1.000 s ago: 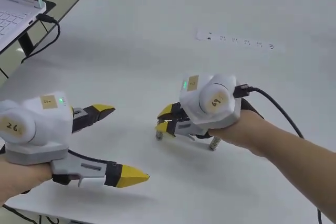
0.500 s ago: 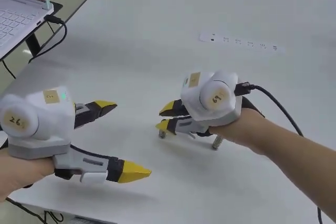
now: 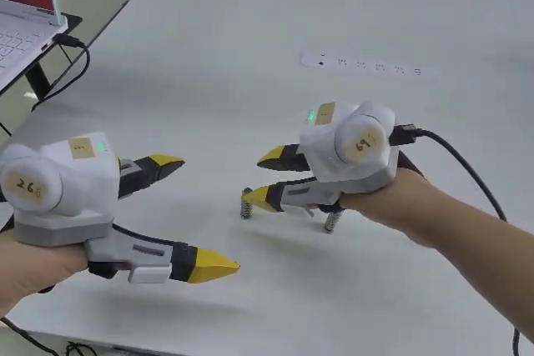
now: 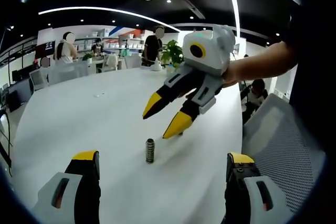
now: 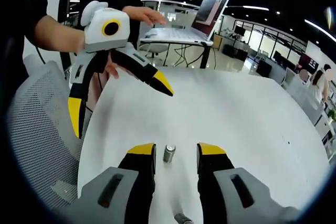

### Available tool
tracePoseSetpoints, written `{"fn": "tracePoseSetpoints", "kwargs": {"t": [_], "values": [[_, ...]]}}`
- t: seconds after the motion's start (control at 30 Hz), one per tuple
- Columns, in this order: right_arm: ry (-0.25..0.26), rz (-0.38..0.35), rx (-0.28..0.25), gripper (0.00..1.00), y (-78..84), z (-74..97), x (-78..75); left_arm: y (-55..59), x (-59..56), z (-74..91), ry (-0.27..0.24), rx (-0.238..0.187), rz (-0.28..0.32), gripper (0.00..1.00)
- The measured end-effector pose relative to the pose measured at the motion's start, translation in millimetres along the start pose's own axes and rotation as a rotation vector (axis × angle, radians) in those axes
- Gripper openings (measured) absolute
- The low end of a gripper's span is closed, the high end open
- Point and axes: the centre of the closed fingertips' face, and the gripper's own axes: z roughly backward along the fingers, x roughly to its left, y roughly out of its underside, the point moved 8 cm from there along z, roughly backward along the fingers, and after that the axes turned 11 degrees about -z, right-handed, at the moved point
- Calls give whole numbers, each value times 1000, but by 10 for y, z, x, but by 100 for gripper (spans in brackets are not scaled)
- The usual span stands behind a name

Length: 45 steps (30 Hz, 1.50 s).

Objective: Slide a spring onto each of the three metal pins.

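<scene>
The left gripper (image 3: 192,214) is nearest, jaws spread wide and empty, over the table (image 3: 250,39). A pin (image 3: 246,204) stands upright on the table with a spring (image 4: 150,150) on it, just beside the tips of the right gripper (image 3: 265,178). The right gripper's jaws are apart and grip nothing. A second pin (image 3: 331,221), also coiled, stands under that gripper's body. A laptop (image 3: 25,6) sits far left.
</scene>
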Motion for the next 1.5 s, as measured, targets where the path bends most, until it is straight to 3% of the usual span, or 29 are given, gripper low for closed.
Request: {"fn": "tracePoseSetpoints", "kwargs": {"t": [0.4,0.87,1.27,1.5], "values": [[79,-96,-97,44,225,585,-48,-116,-4,-126,29,-9,-27,98],[173,-232,-195,64,590,1283,-63,-161,3,-122,27,-16,-35,98],[277,-372,-204,81,1054,1838,-94,-229,16,-105,16,-33,-21,98],[308,-458,-124,80,1364,1987,-34,-232,10,-72,8,-29,-9,98]]}}
